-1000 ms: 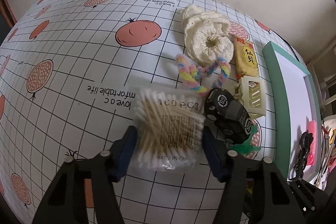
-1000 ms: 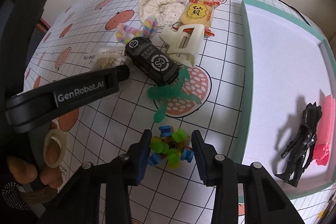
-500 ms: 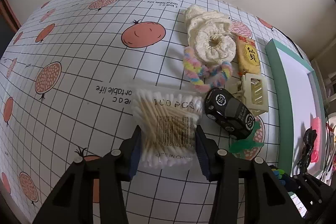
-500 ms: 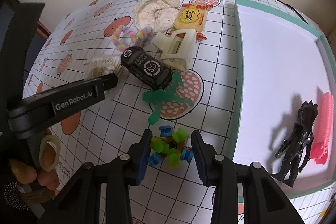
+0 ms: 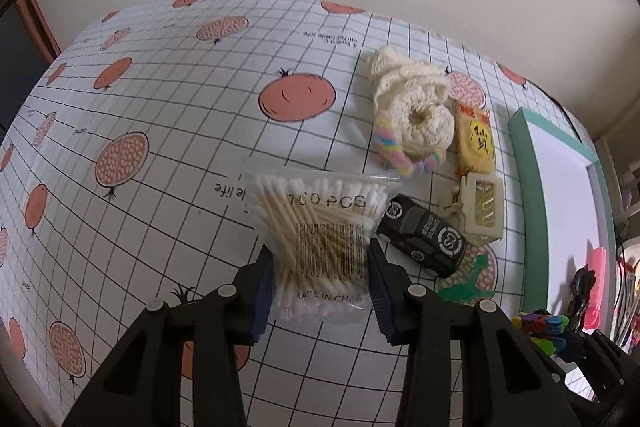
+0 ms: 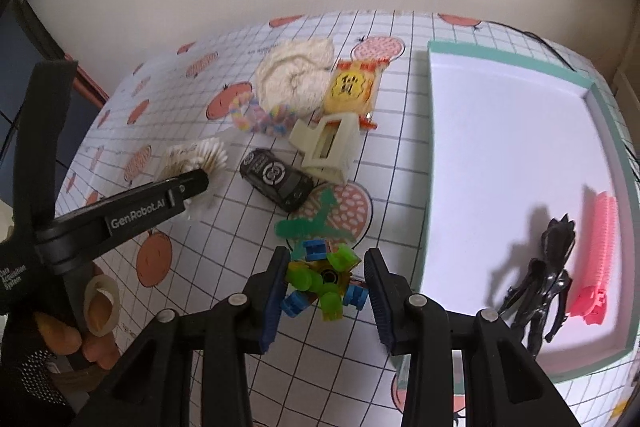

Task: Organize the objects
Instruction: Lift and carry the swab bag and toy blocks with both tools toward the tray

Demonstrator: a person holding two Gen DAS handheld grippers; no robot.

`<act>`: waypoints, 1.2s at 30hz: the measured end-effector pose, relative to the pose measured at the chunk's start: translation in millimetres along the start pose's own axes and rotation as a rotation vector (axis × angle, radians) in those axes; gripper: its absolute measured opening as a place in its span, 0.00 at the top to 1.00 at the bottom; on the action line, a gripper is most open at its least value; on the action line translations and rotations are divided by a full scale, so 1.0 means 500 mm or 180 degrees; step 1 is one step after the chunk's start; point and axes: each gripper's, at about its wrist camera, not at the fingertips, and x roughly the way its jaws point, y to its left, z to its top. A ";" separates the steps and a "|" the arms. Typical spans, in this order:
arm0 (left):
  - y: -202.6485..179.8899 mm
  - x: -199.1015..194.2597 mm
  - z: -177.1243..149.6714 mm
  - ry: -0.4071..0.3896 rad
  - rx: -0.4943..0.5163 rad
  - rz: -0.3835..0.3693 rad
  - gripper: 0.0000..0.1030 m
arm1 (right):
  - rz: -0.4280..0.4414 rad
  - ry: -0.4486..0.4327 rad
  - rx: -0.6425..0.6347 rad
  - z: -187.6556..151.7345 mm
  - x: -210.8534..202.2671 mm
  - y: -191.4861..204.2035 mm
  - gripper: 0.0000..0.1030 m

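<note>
The left gripper [image 5: 320, 269] is clamped on a clear bag of cotton swabs [image 5: 320, 227], its pads pressing the bag's lower half from both sides. The left wrist view reads the print on the bag; the right wrist view shows only the swab tips [image 6: 200, 163] fanning past the left gripper's black finger [image 6: 132, 209].

The right gripper [image 6: 325, 287] is closed on a green-and-blue block toy [image 6: 324, 285] — seen whole in its own view, but only as a coloured sliver [image 5: 544, 323] at the lower right edge of the left view.

Between the two lie a black toy car [image 5: 424, 241], a cream hair claw [image 5: 482, 213], a yellow snack packet [image 5: 476, 143], a cream knitted piece [image 5: 416, 103] and a pastel twisted loop [image 5: 394, 151]. A green plastic figure [image 6: 316, 225] lies flat just beyond the block toy.

The green-rimmed tray [image 6: 430, 147] sits to the right on the grid-patterned tablecloth [image 5: 168, 131]. The right view shows its white floor with a black figurine [image 6: 544, 279] and a pink comb-like piece [image 6: 598, 255] side by side at the near right — the left view catches them only blurred at its edge.
</note>
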 end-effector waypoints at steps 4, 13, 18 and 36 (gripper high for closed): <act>-0.005 -0.017 0.004 -0.0137 -0.0011 0.0001 0.57 | -0.0016 -0.0112 0.0071 0.008 -0.018 -0.015 0.60; -0.043 -0.062 0.007 -0.0397 0.0039 -0.0061 0.57 | -0.0085 -0.0274 0.0275 0.027 -0.052 -0.069 0.61; -0.073 -0.076 0.009 -0.0481 0.0120 -0.0110 0.57 | -0.0151 -0.0330 0.0392 0.034 -0.071 -0.105 0.60; -0.251 -0.088 -0.020 -0.0514 0.0596 -0.0501 0.57 | -0.0507 -0.0383 0.0867 0.047 -0.128 -0.261 0.60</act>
